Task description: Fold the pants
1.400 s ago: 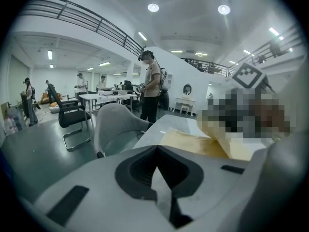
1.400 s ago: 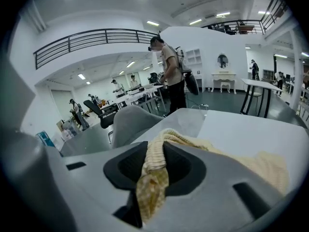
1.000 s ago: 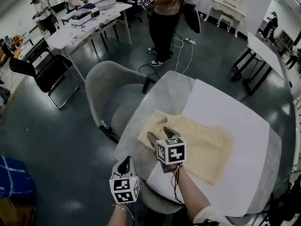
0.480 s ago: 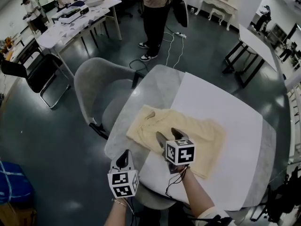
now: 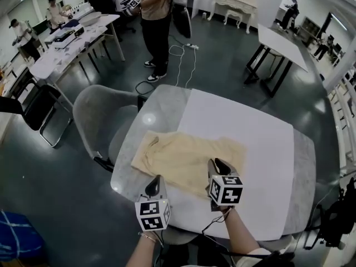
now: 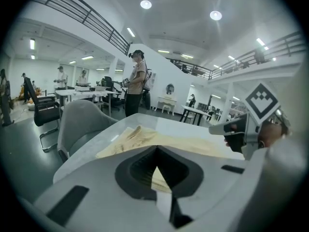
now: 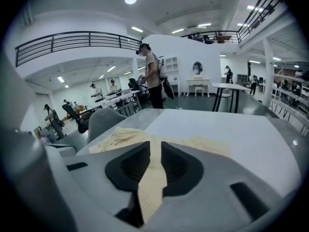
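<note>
The pants point(image 5: 189, 157), pale yellow, lie flat on the near left part of the table point(image 5: 311, 171), partly on its bare grey top and partly on the white sheet point(image 5: 261, 143) that covers the rest. Their left end is slightly bunched and reaches close to the table's left edge.

The right hand-held gripper point(image 5: 218, 164) is at the near right part of the pants. Its jaws have just been closing, and the right gripper view shows them clenched on a strip of the yellow cloth that runs between them towards the camera. The left hand-held gripper point(image 5: 156, 179) is further left, at the near edge of the pants. Its jaws are closed tip to tip. Some yellow cloth shows in the small gap behind the tips, but whether any is pinched cannot be told. The two grippers point the same way, away from the person, with the near edge of the pants between them.

A grey chair point(image 5: 92, 115) stands just beside the table's left edge. Beyond the table's far left corner a person point(image 5: 154, 15) stands, with a cable point(image 5: 181, 57) trailing on the dark floor nearby. Long white tables point(image 5: 61, 54) are at the far left and a black-legged table point(image 5: 281, 40) at the far right, both well apart from the pants
</note>
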### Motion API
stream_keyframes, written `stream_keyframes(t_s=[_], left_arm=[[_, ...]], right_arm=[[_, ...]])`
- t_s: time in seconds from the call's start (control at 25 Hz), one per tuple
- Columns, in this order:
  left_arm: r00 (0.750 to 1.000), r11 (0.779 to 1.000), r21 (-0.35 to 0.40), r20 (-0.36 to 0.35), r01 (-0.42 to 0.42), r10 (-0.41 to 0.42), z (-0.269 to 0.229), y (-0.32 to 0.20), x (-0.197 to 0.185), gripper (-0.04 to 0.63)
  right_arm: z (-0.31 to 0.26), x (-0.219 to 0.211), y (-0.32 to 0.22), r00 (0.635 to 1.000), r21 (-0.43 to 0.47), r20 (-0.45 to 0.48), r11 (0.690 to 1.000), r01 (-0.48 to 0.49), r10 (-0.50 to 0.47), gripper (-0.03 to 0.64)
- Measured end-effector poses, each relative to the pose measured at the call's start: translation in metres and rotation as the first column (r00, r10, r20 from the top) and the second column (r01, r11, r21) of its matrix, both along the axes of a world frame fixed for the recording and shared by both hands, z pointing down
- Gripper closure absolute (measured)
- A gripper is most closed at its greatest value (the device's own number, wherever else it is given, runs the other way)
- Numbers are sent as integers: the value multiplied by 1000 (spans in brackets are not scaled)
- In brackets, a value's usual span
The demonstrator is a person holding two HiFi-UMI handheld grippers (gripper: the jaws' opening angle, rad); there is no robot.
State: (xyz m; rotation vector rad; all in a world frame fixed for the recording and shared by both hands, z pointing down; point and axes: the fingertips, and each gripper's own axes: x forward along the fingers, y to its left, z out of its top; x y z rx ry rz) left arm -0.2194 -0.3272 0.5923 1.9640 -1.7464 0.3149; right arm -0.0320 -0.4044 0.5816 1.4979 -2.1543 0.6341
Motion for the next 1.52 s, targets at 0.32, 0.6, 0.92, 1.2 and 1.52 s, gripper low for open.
stream_keyframes(t_s=[0.32,0.6,0.92,1.2,1.52], left_arm=[[999,998,37,5,-54,54,-43,10,58,595],[997,997,31,39,-72,71,-46,20,86,595],[996,998,-3,65,-61,61,-7,9,94,595],[996,998,-48,76,-46,49,37,-4,97,594],[996,997,-75,86,-8,15,61,-17,87,595]], right_arm=[[-30,112,49,984,16,-9,984,-178,178,623],[-20,156,70,977,-10,-13,977,-215,214,623],[34,165,54,980,-72,7,978,-198,199,557],[90,176,28,973,-161,50,964,-213,224,488],[126,175,20,973,-249,52,946,-207,227,488]])
